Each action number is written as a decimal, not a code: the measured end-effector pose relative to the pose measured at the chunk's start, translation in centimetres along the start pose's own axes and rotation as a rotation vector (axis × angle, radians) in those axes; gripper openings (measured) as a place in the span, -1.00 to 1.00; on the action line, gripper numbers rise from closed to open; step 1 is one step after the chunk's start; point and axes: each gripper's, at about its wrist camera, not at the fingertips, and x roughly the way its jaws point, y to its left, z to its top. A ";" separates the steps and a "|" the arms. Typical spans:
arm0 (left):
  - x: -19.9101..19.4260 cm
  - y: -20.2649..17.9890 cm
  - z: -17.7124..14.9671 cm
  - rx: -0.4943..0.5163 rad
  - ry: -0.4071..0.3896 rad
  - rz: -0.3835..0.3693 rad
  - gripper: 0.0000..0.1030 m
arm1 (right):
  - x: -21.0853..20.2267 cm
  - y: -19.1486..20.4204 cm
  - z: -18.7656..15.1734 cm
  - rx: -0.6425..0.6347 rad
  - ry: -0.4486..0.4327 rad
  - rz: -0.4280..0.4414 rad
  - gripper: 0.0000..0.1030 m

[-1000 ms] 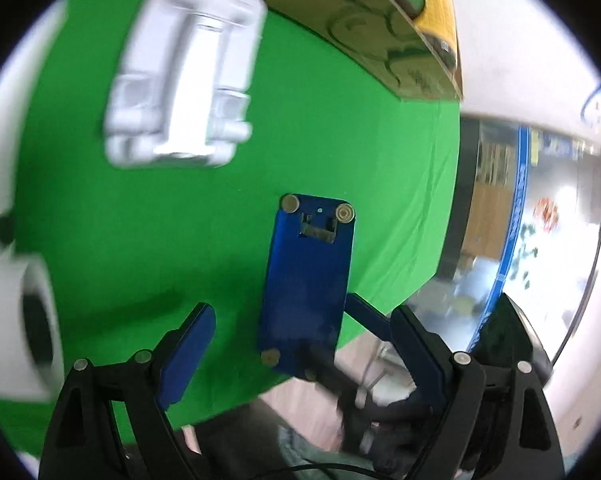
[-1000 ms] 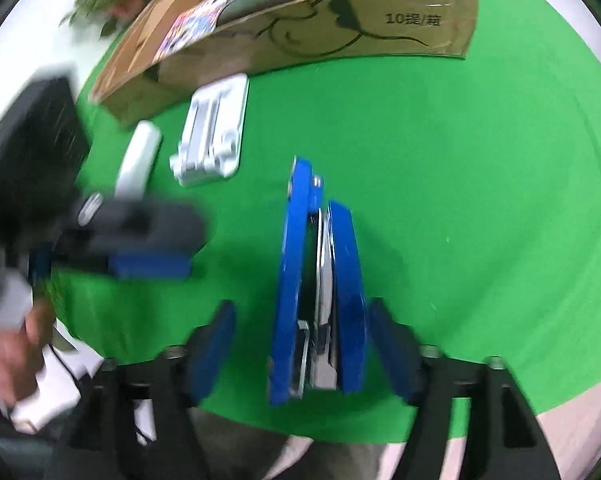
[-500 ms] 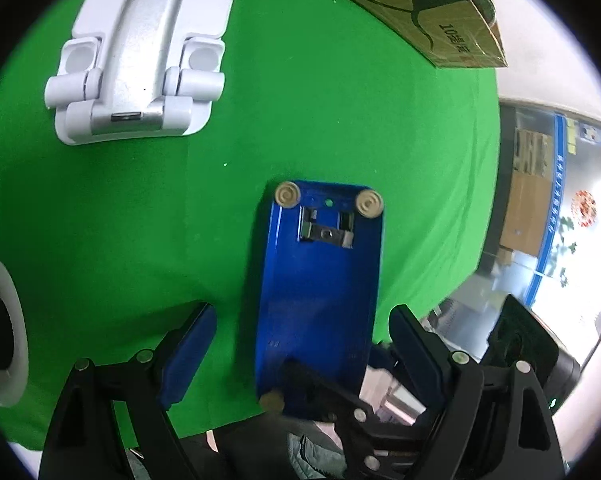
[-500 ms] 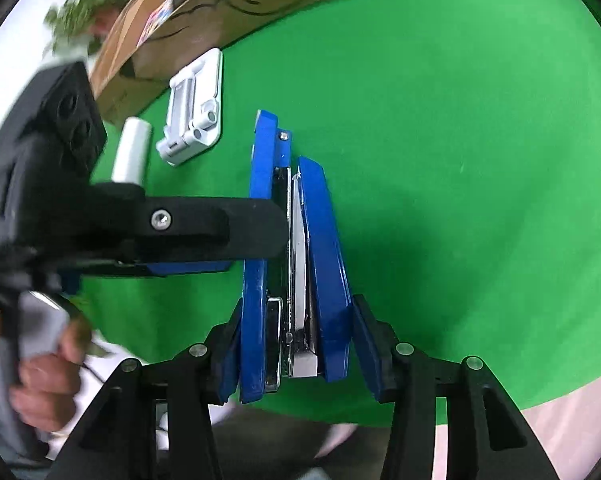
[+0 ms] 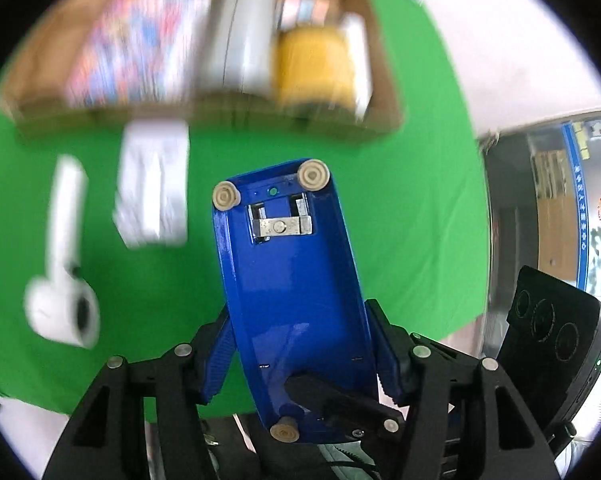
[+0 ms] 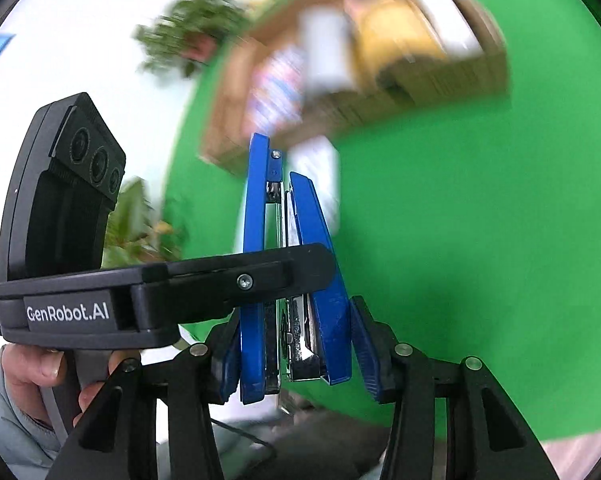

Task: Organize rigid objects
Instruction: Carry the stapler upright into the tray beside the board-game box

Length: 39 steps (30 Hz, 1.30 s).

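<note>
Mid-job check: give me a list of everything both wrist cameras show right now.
stapler: 1, blue, held off the green cloth between both grippers
cardboard box: 1, brown, far end of cloth, blurred contents
folding stand: 1, white, on cloth before the box
white device: 1, left of the stand
green cloth: 1
potted plant: 1, green, beyond cloth
left gripper: shut on stapler, jaws just closed in
right gripper: shut on stapler
hand: 1, holding left gripper's handle

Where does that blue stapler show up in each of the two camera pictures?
Left wrist view: blue stapler at centre, underside facing the camera, between the gripper's fingers.
Right wrist view: lower centre, seen edge-on.
Shared landmark: the cardboard box on the green cloth beyond it.
</note>
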 end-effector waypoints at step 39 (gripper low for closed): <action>-0.8 15.8 18.9 0.015 0.052 0.016 0.12 | 17.3 8.8 20.3 0.072 0.104 -0.130 -0.10</action>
